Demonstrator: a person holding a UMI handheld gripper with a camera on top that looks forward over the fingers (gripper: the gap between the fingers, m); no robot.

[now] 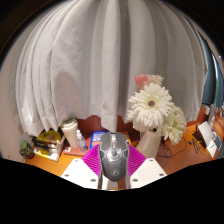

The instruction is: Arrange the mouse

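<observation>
A grey computer mouse (pixel 112 158) with a scroll wheel and dark seams sits between my two fingers, its nose pointing away from me. The magenta pads (pixel 92 157) press against its left and right sides. My gripper (pixel 112 163) is shut on the mouse and holds it up above the desk, well clear of the wooden surface (pixel 185 150) seen beyond it.
A white vase (pixel 148 140) with large white daisies (pixel 151 104) stands just right of the mouse. A blue box (pixel 99 138) lies behind it. A white bottle (pixel 71 133) and a stack of books (pixel 47 146) stand at the left. White curtains (pixel 100 60) fill the background.
</observation>
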